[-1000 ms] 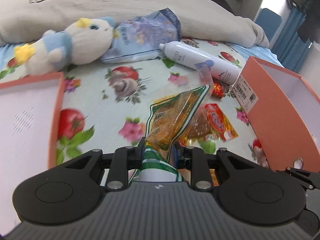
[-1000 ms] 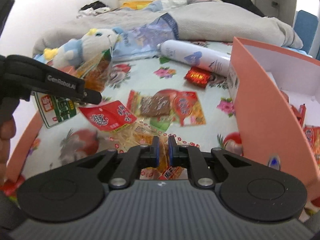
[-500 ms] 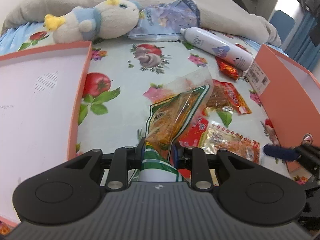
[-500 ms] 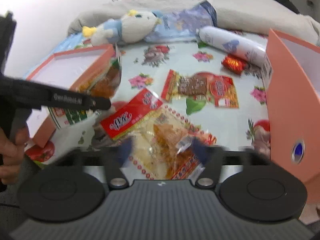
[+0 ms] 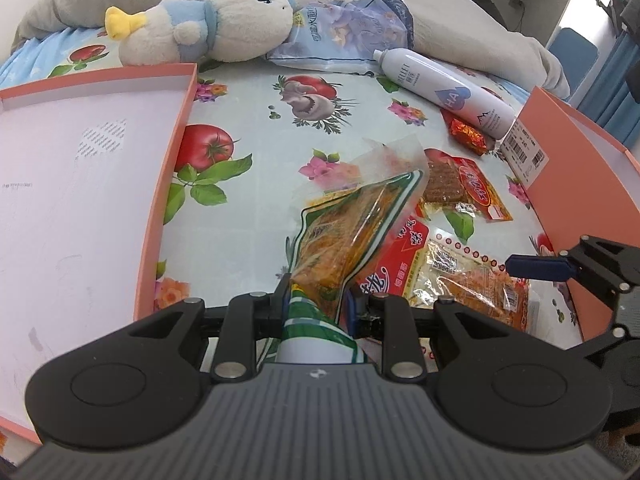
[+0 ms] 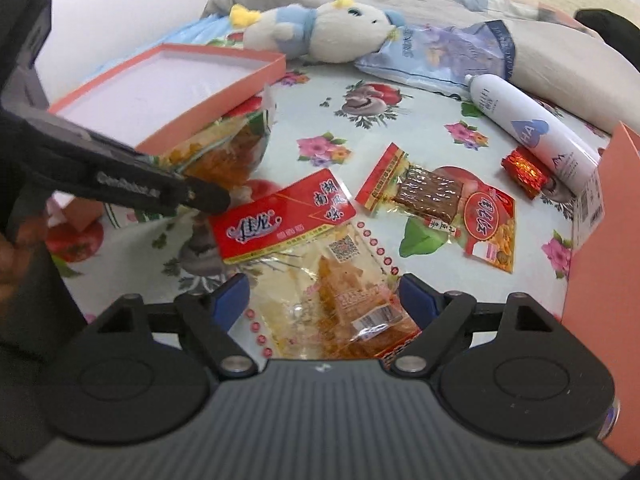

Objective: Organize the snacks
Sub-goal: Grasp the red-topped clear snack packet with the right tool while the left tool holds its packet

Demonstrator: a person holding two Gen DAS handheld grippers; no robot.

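My left gripper is shut on a green-edged bag of orange snacks and holds it above the bed beside the flat pink box lid. In the right wrist view the same bag hangs from the left gripper. My right gripper is open, its jaws on either side of a clear packet with a red header lying on the floral sheet. A brown-and-red snack packet and a small red foil snack lie further right.
A tall pink box stands at the right; it also shows in the right wrist view. A white spray bottle, a plush toy, a blue pouch and a grey duvet lie at the back.
My right gripper has opened and come down over the clear red-header packet. My left gripper has carried the orange snack bag leftwards, closer to the pink lid.
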